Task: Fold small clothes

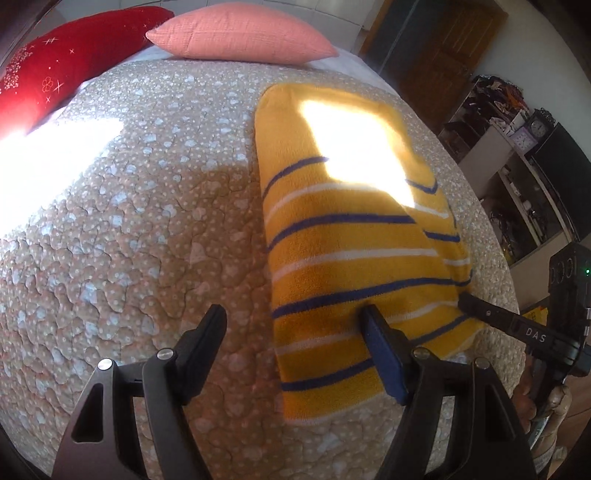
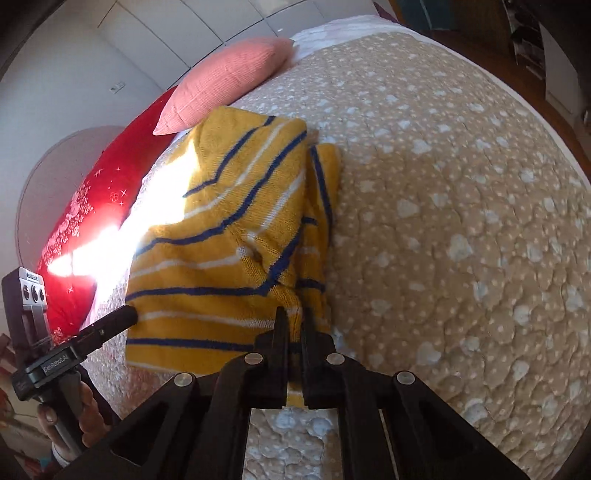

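Observation:
A yellow sweater with blue and white stripes lies partly folded on the beige quilted bed. My left gripper is open, its right finger resting on the sweater's near part, its left finger over bare quilt. In the right wrist view the sweater lies ahead and left. My right gripper is shut on the sweater's near edge, cloth pinched between the fingers. The right gripper's finger also shows in the left wrist view, at the sweater's right edge. The left gripper shows at the left of the right wrist view.
A pink pillow and a red pillow lie at the head of the bed. Shelves with clutter and a clock stand to the right of the bed. Bright sun patches fall on the quilt and sweater.

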A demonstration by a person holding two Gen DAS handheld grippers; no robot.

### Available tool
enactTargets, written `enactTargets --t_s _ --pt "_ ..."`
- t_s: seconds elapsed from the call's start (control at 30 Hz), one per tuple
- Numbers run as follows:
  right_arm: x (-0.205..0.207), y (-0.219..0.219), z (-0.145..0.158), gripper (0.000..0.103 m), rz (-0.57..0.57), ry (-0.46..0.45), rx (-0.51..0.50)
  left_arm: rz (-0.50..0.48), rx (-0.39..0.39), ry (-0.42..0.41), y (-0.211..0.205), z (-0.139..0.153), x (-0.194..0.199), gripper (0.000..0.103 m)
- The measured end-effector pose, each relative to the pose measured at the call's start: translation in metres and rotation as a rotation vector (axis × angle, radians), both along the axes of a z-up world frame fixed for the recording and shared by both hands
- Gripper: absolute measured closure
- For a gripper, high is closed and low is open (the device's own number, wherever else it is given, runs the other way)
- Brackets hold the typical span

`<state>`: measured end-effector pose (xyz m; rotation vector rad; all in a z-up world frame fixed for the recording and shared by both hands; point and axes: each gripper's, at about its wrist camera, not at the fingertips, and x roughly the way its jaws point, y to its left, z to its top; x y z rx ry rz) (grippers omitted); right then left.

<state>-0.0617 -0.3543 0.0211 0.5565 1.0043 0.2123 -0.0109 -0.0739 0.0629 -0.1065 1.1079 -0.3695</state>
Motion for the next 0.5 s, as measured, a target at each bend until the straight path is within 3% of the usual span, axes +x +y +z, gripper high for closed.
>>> enactTargets --t_s 0.1,0.2,0.3,0.4,0.5 --pt "0.001 0.004 -0.001 0.1 -0.002 -0.015 -0.04 -0.016 0.009 0.058 -0.004 -0.02 0.003 0.022" --pt "-0.001 0.003 0.001 0.096 -0.011 -0.042 -0.035 -0.021 0.003 0.055 0.001 -0.01 0.0 0.022" --pt "-0.016 -0.003 0.023 0.079 -0.049 -0.114 -0.067 -0.038 -0.029 -0.009 0.012 0.019 -0.012 0.022" --pt "-0.023 -0.009 0.06 0.079 -0.101 -0.236 -0.05 -0.015 -0.029 -0.076 0.028 0.041 -0.019 0.022" --pt "0.0 0.003 0.088 0.079 -0.078 -0.281 -0.061 0.032 -0.002 -0.115 0.041 0.053 -0.024 0.022"
